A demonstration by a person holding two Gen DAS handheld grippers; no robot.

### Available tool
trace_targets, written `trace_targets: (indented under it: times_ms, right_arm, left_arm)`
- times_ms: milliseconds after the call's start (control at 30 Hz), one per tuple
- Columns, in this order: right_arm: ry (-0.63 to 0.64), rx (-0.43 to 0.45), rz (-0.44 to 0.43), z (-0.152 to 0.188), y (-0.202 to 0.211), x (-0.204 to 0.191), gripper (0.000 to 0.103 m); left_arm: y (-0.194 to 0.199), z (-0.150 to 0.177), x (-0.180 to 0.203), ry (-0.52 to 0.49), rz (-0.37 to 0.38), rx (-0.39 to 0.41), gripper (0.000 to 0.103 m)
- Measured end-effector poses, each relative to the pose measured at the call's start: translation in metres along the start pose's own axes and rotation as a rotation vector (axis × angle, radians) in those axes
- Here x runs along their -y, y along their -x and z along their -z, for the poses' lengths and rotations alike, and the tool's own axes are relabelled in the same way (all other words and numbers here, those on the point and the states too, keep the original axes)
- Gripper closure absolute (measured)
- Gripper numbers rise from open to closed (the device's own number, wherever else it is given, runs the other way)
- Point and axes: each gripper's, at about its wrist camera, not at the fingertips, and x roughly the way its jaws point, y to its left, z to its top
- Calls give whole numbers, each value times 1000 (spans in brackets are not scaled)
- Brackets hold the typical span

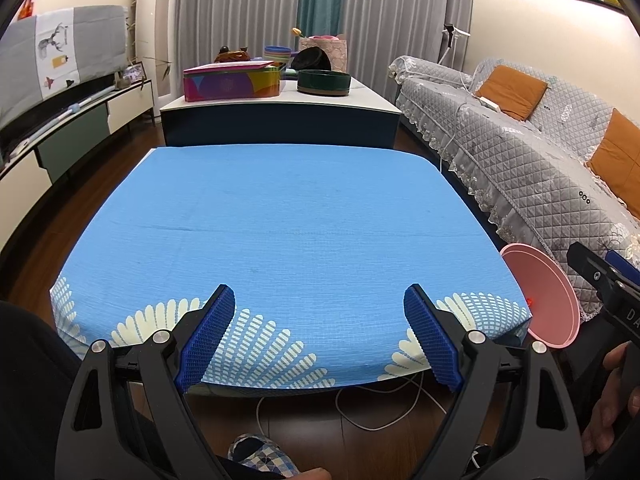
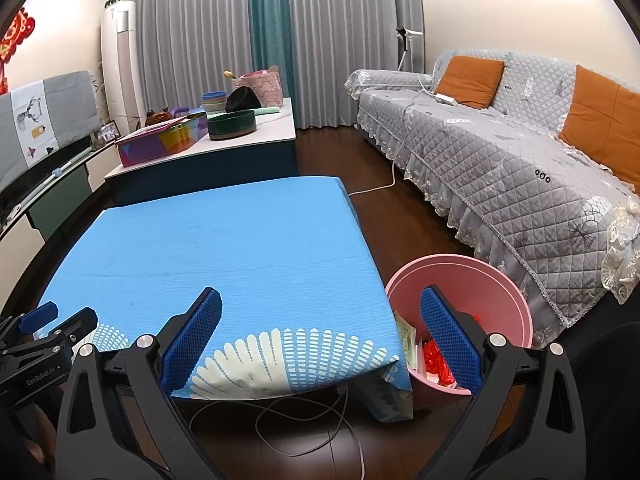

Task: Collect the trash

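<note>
A pink bin (image 2: 496,280) stands on the floor at the near right corner of the blue-clothed table (image 2: 224,248). Red wrappers (image 2: 434,356) and paper scraps (image 2: 406,334) lie inside it. My right gripper (image 2: 320,304) is open, one finger over the cloth and the other over the bin's mouth, holding nothing. My left gripper (image 1: 319,300) is open over the near edge of the table (image 1: 288,220), also with nothing between its fingers. The pink bin (image 1: 548,300) shows at the right in the left wrist view. No trash shows on the cloth.
A grey quilted sofa (image 2: 500,152) with orange cushions runs along the right. Beyond the table a white-topped cabinet (image 1: 280,100) carries a colourful box, bowls and a basket. A low TV unit (image 1: 60,132) lines the left. White cables (image 2: 280,412) trail on the wooden floor under the table.
</note>
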Motion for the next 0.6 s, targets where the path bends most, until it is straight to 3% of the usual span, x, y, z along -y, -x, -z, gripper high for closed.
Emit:
trace_targets:
  times_ms: [600]
  right_arm:
    - [2,-1,0,-1,-2,0,5]
  left_arm:
    - [-1,0,0,4,1,-2,19]
